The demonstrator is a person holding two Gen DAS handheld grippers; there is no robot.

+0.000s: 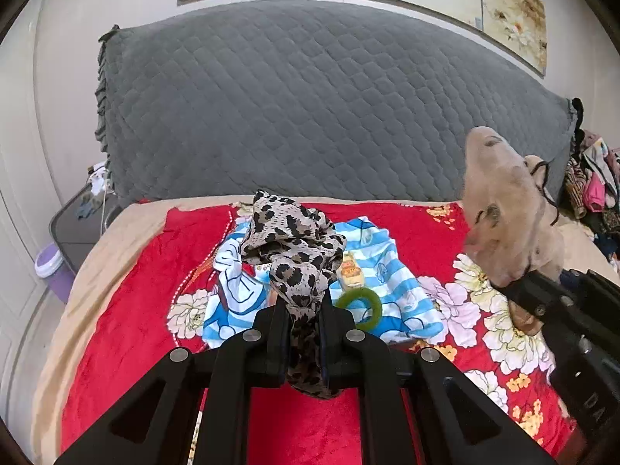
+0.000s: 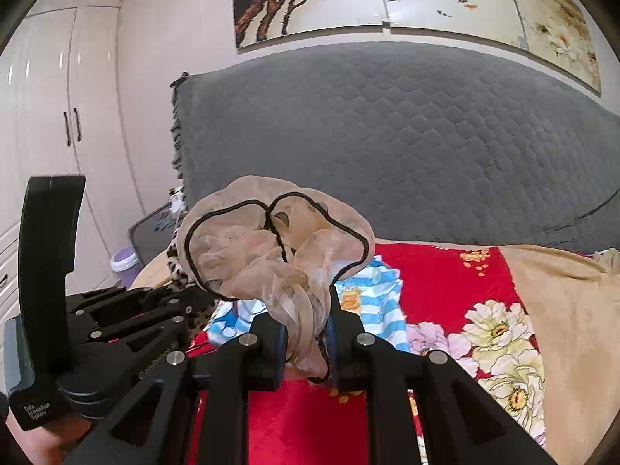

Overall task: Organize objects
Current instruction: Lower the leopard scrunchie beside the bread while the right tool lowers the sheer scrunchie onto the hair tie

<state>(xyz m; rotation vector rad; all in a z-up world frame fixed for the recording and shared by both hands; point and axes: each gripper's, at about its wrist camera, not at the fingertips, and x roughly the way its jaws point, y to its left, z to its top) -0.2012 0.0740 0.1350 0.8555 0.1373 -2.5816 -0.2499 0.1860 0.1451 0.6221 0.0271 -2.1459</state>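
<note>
Two garments up off the bed [image 1: 310, 426] at once, one per hand. Left tongs [image 1: 304, 310] clamped on a bunched leopard-print cloth [image 1: 290, 240]; right tongs [image 2: 308, 321] clamped on a sheer beige piece [image 2: 271, 255] edged with thin black trim. Both held above a blue-and-white striped garment [image 1: 395, 283] spread on the red floral blanket [image 1: 135, 290], with a green ring [image 1: 362, 304] lying on the stripes.

Likely trouble: thin, slippery fabric sliding out of a narrow pinch, especially the gauzy beige one, gripped only by a gathered tail. Also possible: loose folds of either piece snagging the other or the neighbouring tongs, close as the two hands are. Could drag the ring or the striped garment along if lowered carelessly.

Leopard cloth: soft, matte, crumpled into lobes. Beige piece: translucent, ruffled, puffed like a bonnet. Blanket: plush, velvety. Headboard [image 2: 387, 135]: grey, quilted, padded.
</note>
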